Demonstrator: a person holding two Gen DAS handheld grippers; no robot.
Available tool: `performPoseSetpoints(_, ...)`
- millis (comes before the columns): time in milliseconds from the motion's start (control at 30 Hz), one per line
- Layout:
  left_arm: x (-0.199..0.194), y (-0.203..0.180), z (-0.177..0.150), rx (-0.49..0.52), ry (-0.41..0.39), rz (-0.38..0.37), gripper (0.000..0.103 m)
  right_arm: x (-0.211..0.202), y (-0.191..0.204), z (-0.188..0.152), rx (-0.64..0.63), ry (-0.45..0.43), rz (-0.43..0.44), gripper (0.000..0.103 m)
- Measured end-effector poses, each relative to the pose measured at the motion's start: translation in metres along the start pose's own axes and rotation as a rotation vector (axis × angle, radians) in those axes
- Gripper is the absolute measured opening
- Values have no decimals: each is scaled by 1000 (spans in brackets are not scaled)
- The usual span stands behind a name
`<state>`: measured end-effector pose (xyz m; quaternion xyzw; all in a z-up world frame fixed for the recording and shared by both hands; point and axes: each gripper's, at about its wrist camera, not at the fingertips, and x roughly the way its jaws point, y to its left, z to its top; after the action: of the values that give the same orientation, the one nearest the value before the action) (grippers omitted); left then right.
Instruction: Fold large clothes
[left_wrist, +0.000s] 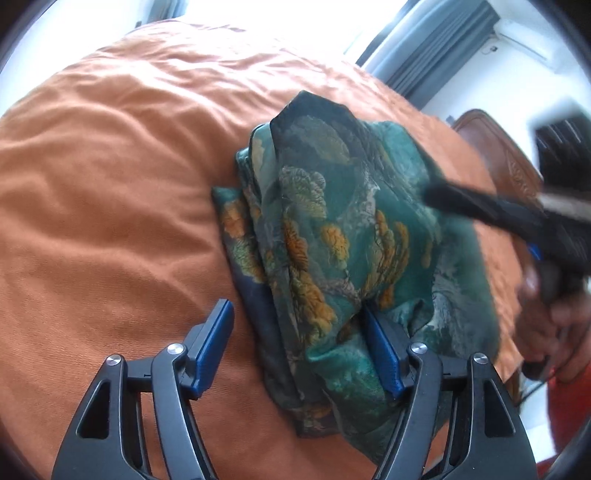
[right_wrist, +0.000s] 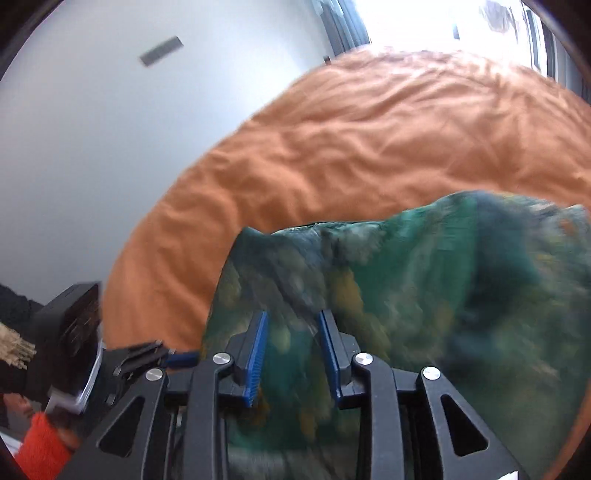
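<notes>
A green garment printed with orange and pale trees lies folded in layers on the orange bedspread. My left gripper stands open at its near edge. The right pad rests against the cloth and the left pad sits over bare bedspread. My right gripper reaches in from the right as a dark blur over the garment's far side. In the right wrist view its jaws stand narrow, with blurred green cloth filling the gap, so it looks shut on a fold.
A carved wooden bed end borders the bedspread at the right, with grey curtains and a bright window behind. A hand in an orange sleeve holds the left gripper's body. A pale wall rises beyond the bed.
</notes>
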<state>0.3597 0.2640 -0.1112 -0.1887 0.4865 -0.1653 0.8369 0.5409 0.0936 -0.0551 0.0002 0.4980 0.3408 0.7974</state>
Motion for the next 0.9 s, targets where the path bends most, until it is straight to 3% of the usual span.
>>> performPoseSetpoints(67, -9, -2, 0, 1, -8, -11, 72, -44, 1, -23, -50, -52, 10, 33)
performPoseSetpoints(167, -27, -6, 0, 16, -15, -5, 73, -84, -5, -74, -93, -50, -26, 35)
performPoseSetpoints(233, -46, -9, -3, 10, -47, -29, 84, -95, -10, -113, -105, -14, -81, 35)
performPoseSetpoints(300, -63, -7, -2, -35, -87, -80, 93, -115, -20, -149, -79, -36, -96, 46)
performPoseSetpoints(333, -69, -5, -1, -62, -97, -117, 94, -126, -26, -164, -58, -54, -103, 62)
performPoseSetpoints(367, -68, -3, 6, -81, -94, -142, 94, -139, -33, -178, -34, -74, -114, 71)
performPoseSetpoints(433, -61, -2, 16, -122, -78, -173, 94, -160, -49, -195, 31, -122, -129, 71)
performPoseSetpoints(567, -17, -15, 37, -150, 14, -105, 95, -181, -76, -184, 117, -177, -138, 71)
performPoseSetpoints(667, 20, -18, 28, -109, 113, 65, 98, -177, -98, -163, 171, -201, -84, 76)
performPoseSetpoints(700, 27, -17, 24, -98, 125, 91, 101, -172, -110, -155, 212, -195, -49, 77)
performPoseSetpoints(800, 38, -10, 18, -114, 125, 88, 101, -138, -144, -142, 315, -115, 51, 77)
performPoseSetpoints(900, 47, -7, 17, -84, 137, 95, 103, -96, -170, -140, 375, -32, 82, 80)
